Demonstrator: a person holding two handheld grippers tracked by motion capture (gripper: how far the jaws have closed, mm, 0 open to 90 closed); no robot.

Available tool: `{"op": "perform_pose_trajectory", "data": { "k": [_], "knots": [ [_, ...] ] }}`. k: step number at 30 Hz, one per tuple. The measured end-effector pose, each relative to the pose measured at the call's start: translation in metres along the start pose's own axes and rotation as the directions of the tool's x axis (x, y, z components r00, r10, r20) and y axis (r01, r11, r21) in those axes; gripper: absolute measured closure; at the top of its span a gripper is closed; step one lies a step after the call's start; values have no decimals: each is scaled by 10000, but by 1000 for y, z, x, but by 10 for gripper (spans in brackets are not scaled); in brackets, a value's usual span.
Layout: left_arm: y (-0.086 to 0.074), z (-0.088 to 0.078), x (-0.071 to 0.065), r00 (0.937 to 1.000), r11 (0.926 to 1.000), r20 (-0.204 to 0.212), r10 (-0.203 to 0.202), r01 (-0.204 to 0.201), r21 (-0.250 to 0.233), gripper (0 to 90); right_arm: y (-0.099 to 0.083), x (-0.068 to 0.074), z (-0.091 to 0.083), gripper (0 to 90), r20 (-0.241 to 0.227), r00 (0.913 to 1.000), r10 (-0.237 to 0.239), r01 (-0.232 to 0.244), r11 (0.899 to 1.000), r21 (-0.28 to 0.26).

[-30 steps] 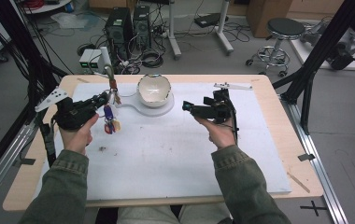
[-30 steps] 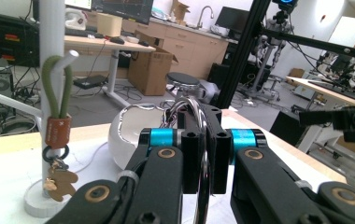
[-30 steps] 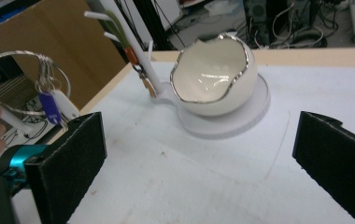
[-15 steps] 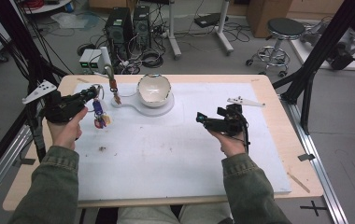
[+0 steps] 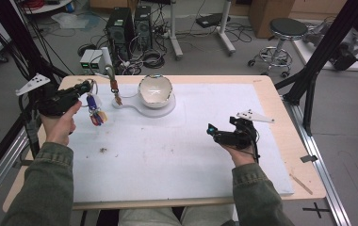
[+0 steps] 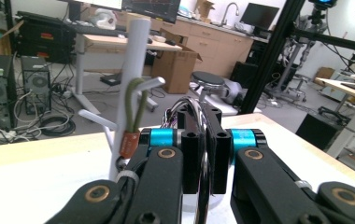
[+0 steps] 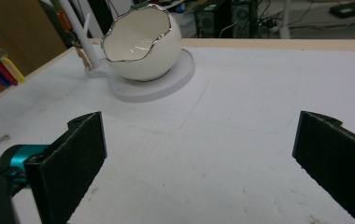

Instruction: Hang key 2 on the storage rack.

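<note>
Holding the key ring (image 5: 94,109) tight, the left gripper (image 5: 84,89) sits at nine o'clock from the peg stand (image 5: 111,80); slide its loop slowly over a peg. The right gripper (image 5: 211,131) waits wide open.

Soft, even overhead light is washing the white counter (image 5: 177,155) bright, barely casting shadows. Everything's looking a bit grainy, and the close black fingers (image 6: 192,154) are going blurry.
</note>
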State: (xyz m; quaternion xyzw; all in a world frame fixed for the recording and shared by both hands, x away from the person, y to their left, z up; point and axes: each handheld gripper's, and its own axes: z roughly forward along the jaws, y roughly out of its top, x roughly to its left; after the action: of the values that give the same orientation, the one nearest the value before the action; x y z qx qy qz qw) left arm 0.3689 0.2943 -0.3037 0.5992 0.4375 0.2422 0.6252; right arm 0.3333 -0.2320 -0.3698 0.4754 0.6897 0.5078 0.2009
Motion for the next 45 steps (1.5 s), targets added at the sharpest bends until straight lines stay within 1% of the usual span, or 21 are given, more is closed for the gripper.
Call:
{"op": "perform_pose_trajectory", "data": {
  "k": [3,6,8,11,14,15,16,17,19,20,25,28,30,32,38,39,40,41,45],
  "knots": [
    [4,2,5,10000,10000,-64,-17,18,76,867,-6,1,-3,20,226,9994,-274,278,9995,-179],
    [6,3,11,9997,9998,-120,-213,214,47,867,-10,0,-5,20,308,9986,-439,448,9986,-284],
    [8,4,14,9998,9999,-159,-152,153,57,867,-13,-1,-7,20,278,9989,-387,395,9987,-312],
    [12,5,20,9995,9998,-273,-181,182,32,867,-16,-3,-11,20,331,9987,-383,398,9982,-442],
    [15,7,24,9991,9994,-272,-317,319,92,867,-19,-6,-16,20,365,9985,-415,439,9967,-684],
    [15,8,25,9990,9993,-283,-350,353,93,866,-20,-7,-18,20,408,9980,-488,519,9957,-769],
    [16,8,26,9991,9993,-257,-348,351,95,867,-22,-8,-20,19,550,9972,-508,555,9945,-883],
    [16,10,27,9990,9993,-270,-349,352,107,867,-24,-9,-21,19,600,9973,-435,487,9948,-893],
    [15,13,30,9990,9994,-393,-222,233,271,867,-27,-12,-22,19,664,9971,-379,440,9948,-924],
    [15,14,32,9988,9993,-428,-225,238,304,867,-29,-13,-23,19,694,9969,-363,430,9944,-962],
    [12,18,42,9968,9984,-697,-395,421,370,867,-37,-18,-29,19,701,9966,-429,514,9909,-1242],
    [12,20,47,9960,9980,-844,-305,350,517,867,-39,-20,-33,19,819,9956,-454,564,9889,-1372],
    [15,21,48,9955,9981,-899,-282,331,525,867,-40,-21,-36,19,732,9964,-435,537,9881,-1441],
    [18,22,50,9950,9981,-946,-307,356,504,866,-41,-22,-39,19,846,9953,-476,598,9872,-1479],
    [24,29,54,9944,9975,-1022,-253,318,627,867,-45,-25,-47,19,1119,9931,-348,528,9854,-1620],
    [26,31,55,9940,9970,-1077,-177,256,730,867,-46,-26,-47,19,1142,9927,-391,576,9850,-1629],
    [26,33,55,9935,9970,-1130,-158,243,742,867,-48,-26,-48,19,1184,9925,-307,498,9856,-1614],
    [27,34,56,9933,9967,-1150,-124,215,780,866,-48,-27,-48,19,1245,9914,-397,600,9847,-1637],
    [31,39,61,9912,9961,-1323,-103,218,857,867,-50,-29,-51,19,1418,9892,-367,617,9824,-1762]
  ]
}}
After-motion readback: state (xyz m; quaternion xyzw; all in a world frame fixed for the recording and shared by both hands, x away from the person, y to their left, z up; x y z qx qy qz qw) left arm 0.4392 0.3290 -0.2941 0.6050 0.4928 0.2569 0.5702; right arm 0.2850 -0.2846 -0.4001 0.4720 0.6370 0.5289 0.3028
